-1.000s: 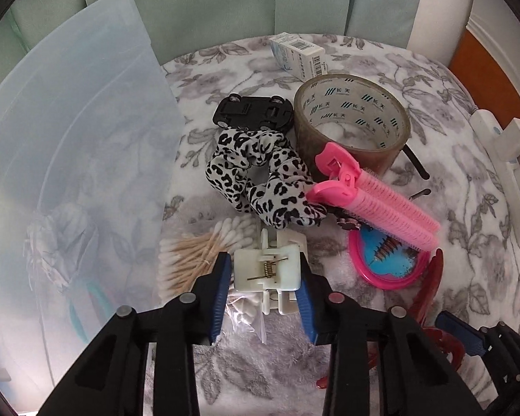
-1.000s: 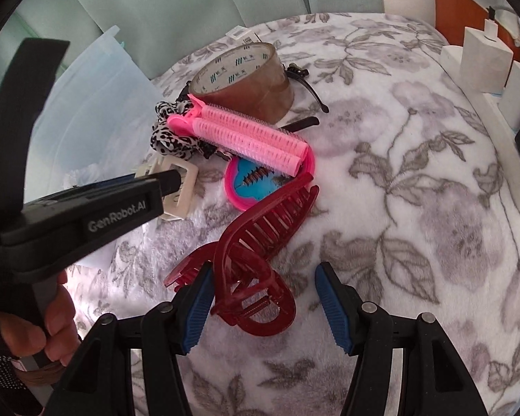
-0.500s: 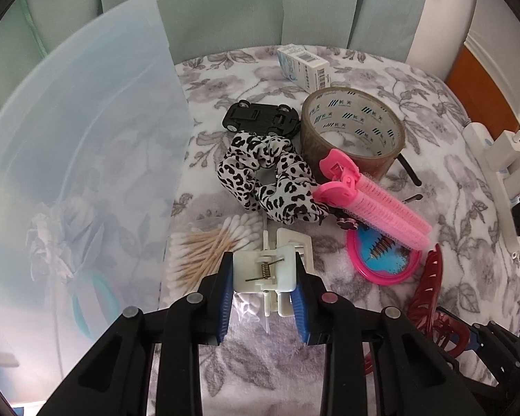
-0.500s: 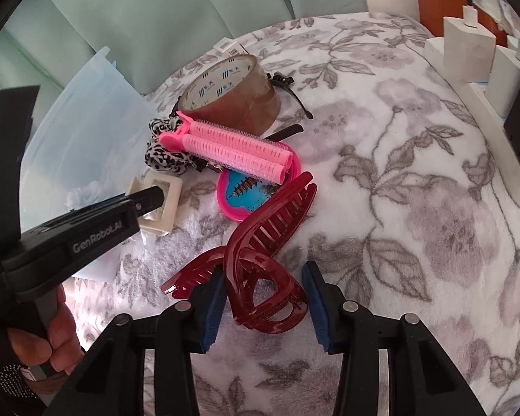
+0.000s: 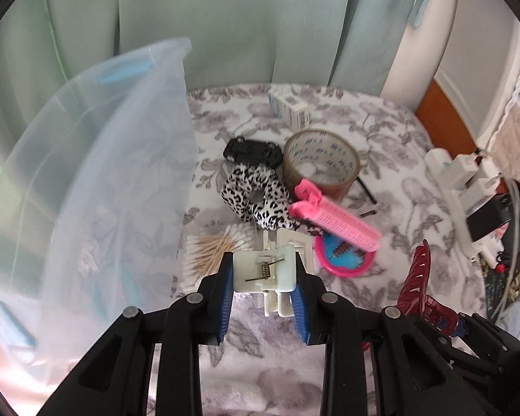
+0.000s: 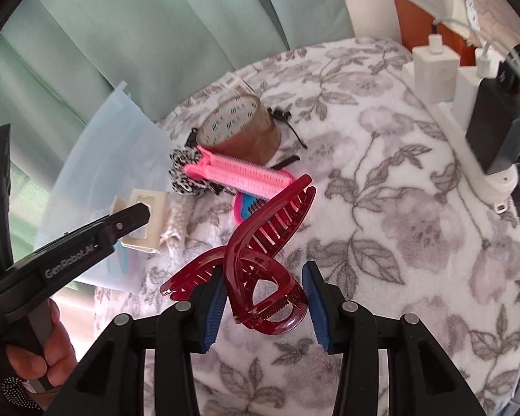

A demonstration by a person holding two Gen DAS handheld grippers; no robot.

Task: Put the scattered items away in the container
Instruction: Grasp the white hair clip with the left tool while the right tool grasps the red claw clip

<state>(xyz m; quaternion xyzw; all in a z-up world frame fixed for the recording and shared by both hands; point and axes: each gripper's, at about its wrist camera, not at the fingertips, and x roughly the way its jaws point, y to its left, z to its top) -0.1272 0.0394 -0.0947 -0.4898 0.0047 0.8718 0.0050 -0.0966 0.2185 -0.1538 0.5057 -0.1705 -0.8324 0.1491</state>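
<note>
Now, low in the left wrist view, the left gripper (image 5: pixel 263 294) is clenched on a white claw clip (image 5: pixel 272 272), its blue pads pressing both sides of the clip's spring end. At the bottom of the right wrist view, the right gripper (image 6: pixel 265 298) has the hinge end of a dark red claw clip (image 6: pixel 263 260) squeezed between its pads, the clip's teeth pointing toward the upper right.

A translucent container (image 5: pixel 86 180) fills the left side of the left wrist view. Right of it, on the floral blanket (image 6: pixel 416 242), lie cotton swabs (image 5: pixel 215 248), a leopard scrunchie (image 5: pixel 256 194), a black toy car (image 5: pixel 253 149), a roll of brown tape (image 5: pixel 320 163), a pink hair roller clip (image 5: pixel 336 215) resting over a pink round mirror (image 5: pixel 343 263), and a small white box (image 5: pixel 289 107) near the top.

A person's hand (image 6: pixel 52 343) grips the left tool's handle at lower left of the right wrist view.
</note>
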